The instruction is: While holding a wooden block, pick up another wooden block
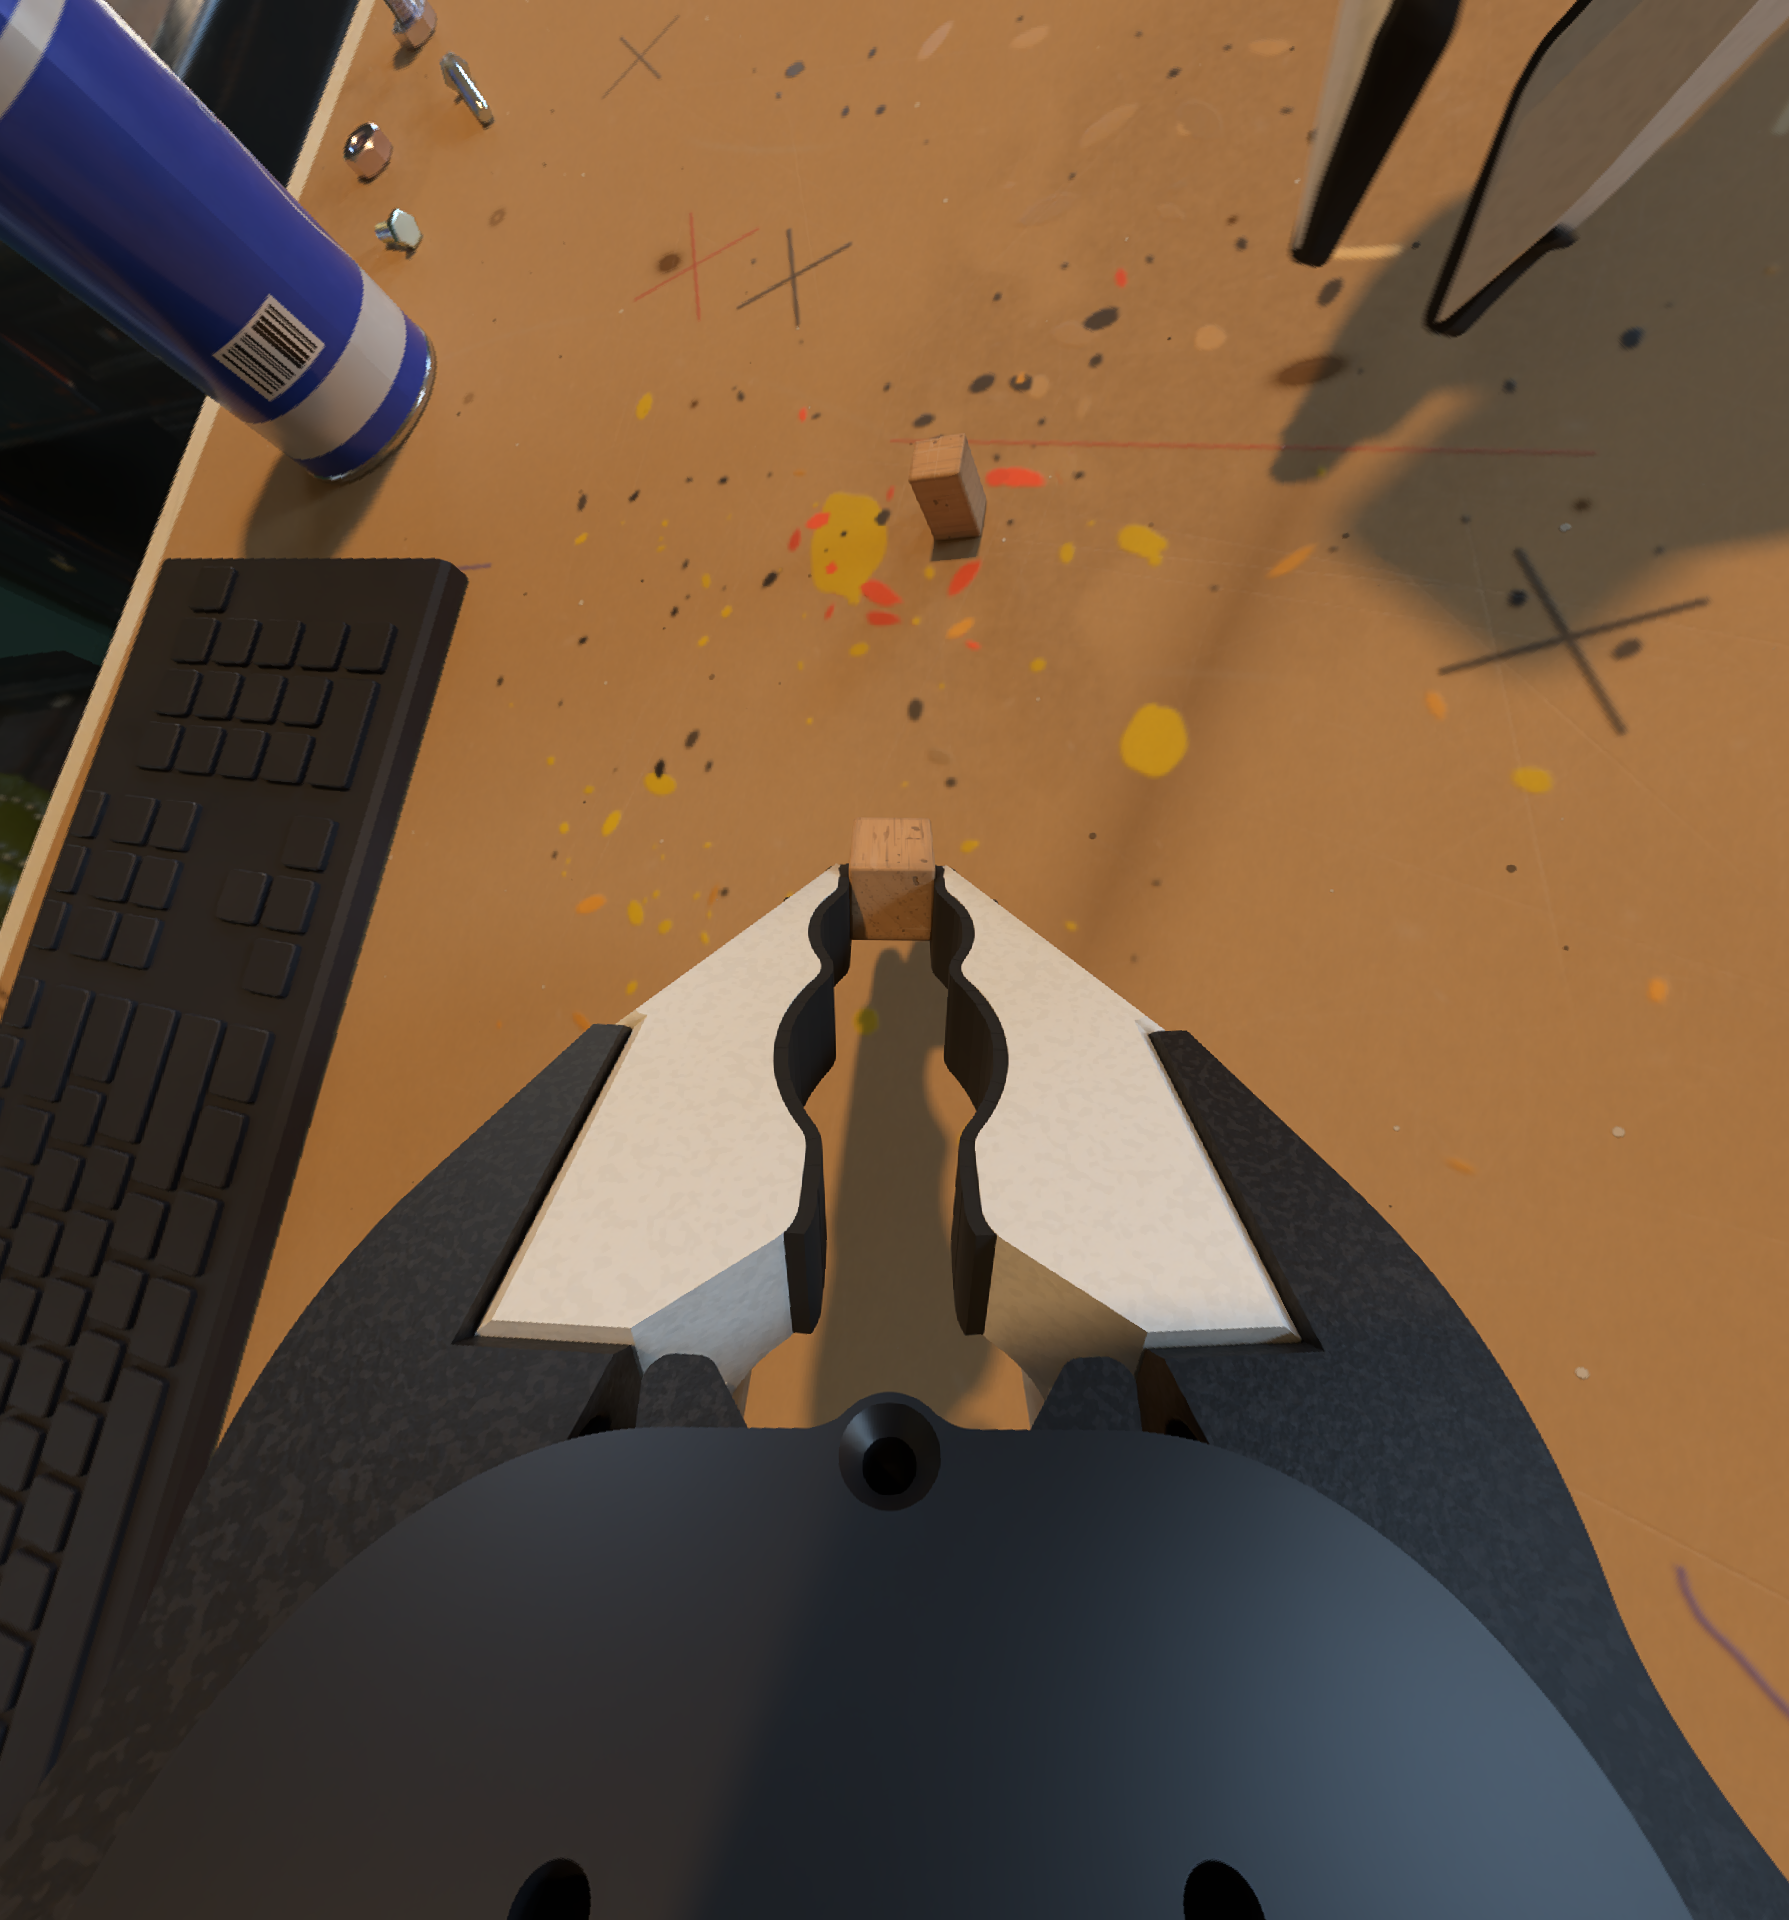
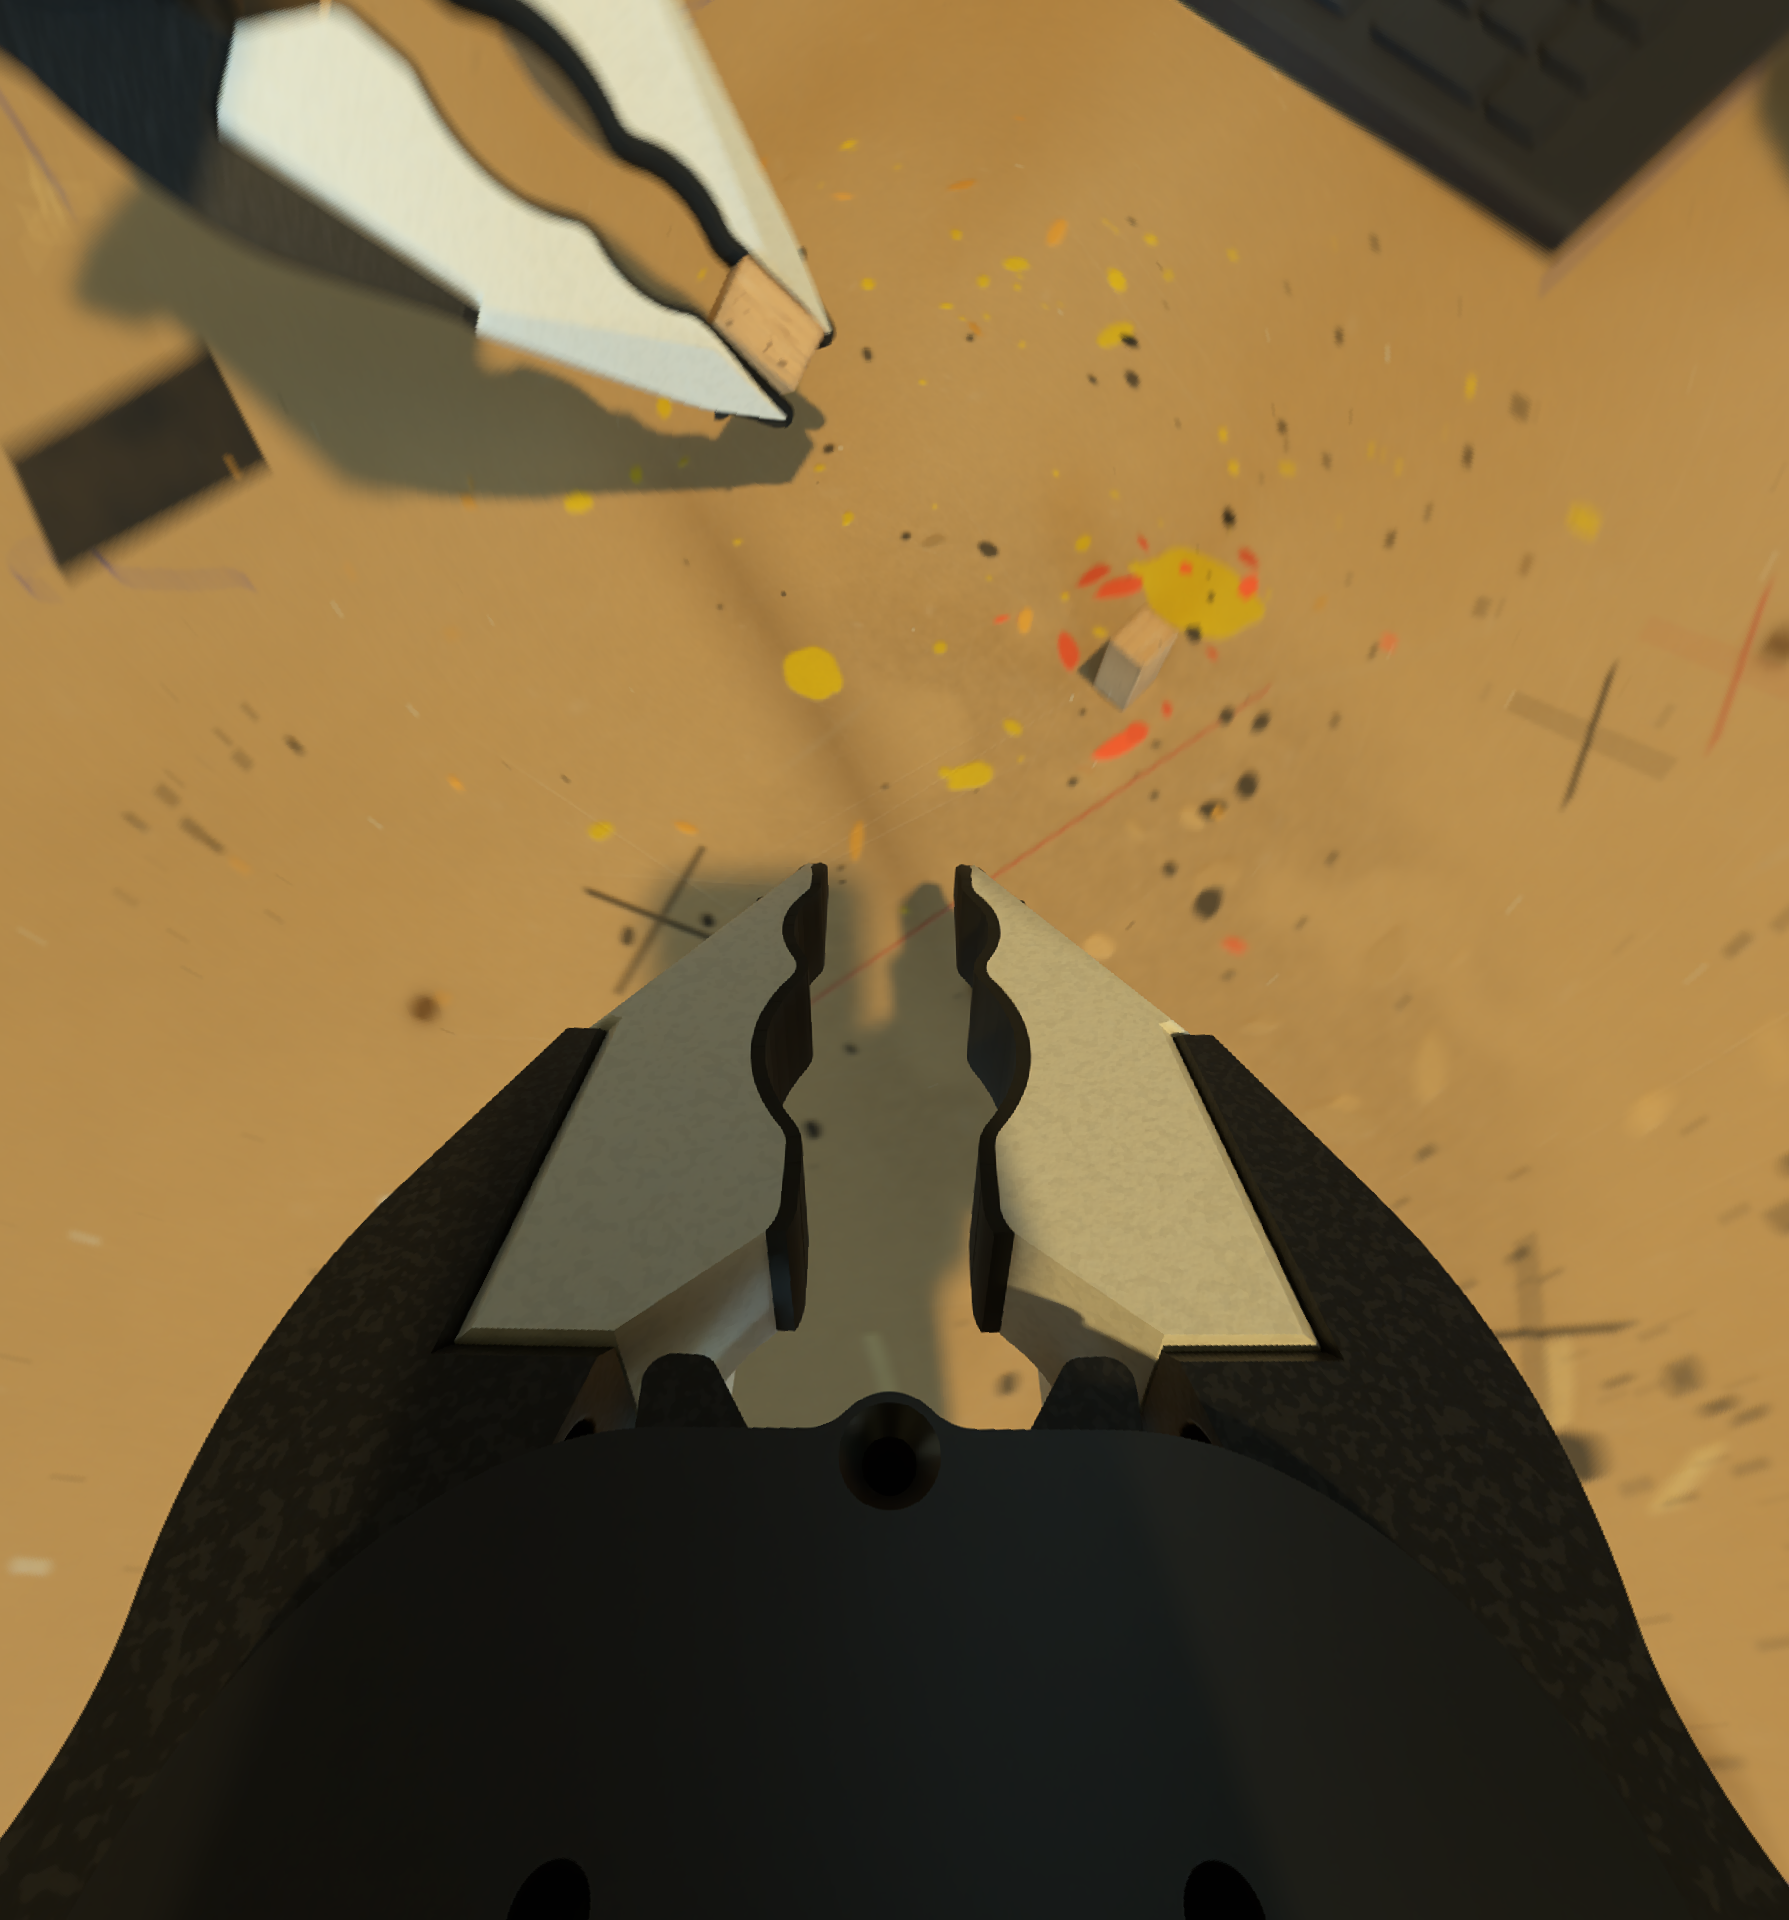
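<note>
Left wrist view is showing the left gripper pinching a small wooden block at its very fingertips, above the paint-spattered tabletop. A second wooden block is standing upright farther off, just right of a yellow paint blotch and apart from everything else. It is looking light, stiff and dry, with flat faces, so two opposite sides should be giving a sure hold; being tall and narrow, it could be tipping if nudged. A black keyboard is lying along the left edge. A blue can is standing at the far left, carrying a barcode sticker and pale bands; no brand is readable. A few bolts and nuts are lying beyond it.

Right wrist view is showing the right gripper spread and holding nothing, hanging above the table. The free block is sitting ahead and to the right, touching the yellow blotch. The left gripper is appearing at the far left, clamping its block. The keyboard is crossing the far right corner. No writing is legible here.
</note>
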